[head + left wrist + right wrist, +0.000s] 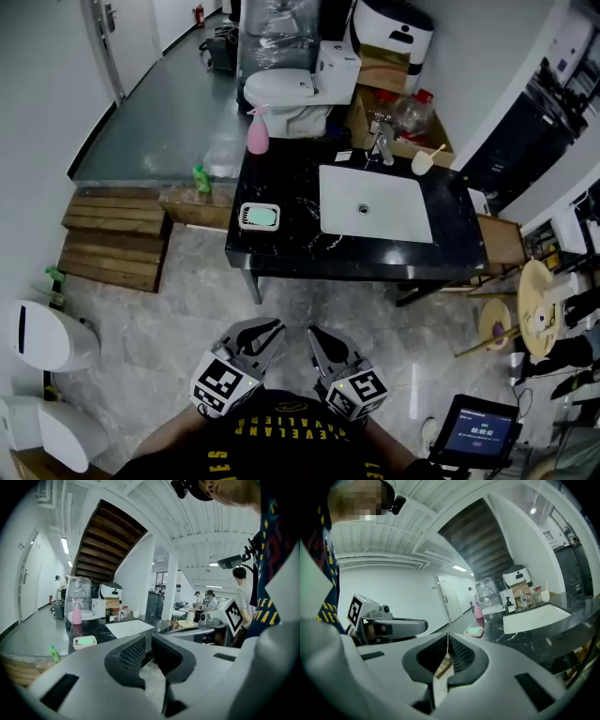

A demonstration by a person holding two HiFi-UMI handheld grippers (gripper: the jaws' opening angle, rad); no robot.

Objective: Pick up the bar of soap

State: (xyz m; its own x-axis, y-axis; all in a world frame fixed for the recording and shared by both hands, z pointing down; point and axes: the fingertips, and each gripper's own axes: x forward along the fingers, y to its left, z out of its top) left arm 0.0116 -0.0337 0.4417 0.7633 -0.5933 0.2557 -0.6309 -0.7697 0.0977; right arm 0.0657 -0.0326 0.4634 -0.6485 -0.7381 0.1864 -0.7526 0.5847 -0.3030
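Plainly, the bar of soap (260, 217) lies in its dish (242, 218).

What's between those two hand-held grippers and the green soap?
In the head view, only bare floor and the black counter's front edge; the soap lies in a dish.

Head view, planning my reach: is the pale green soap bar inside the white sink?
No, the soap bar sits in a cream dish left of the sink.

mint soap (260, 217), black marbled counter (281, 246)
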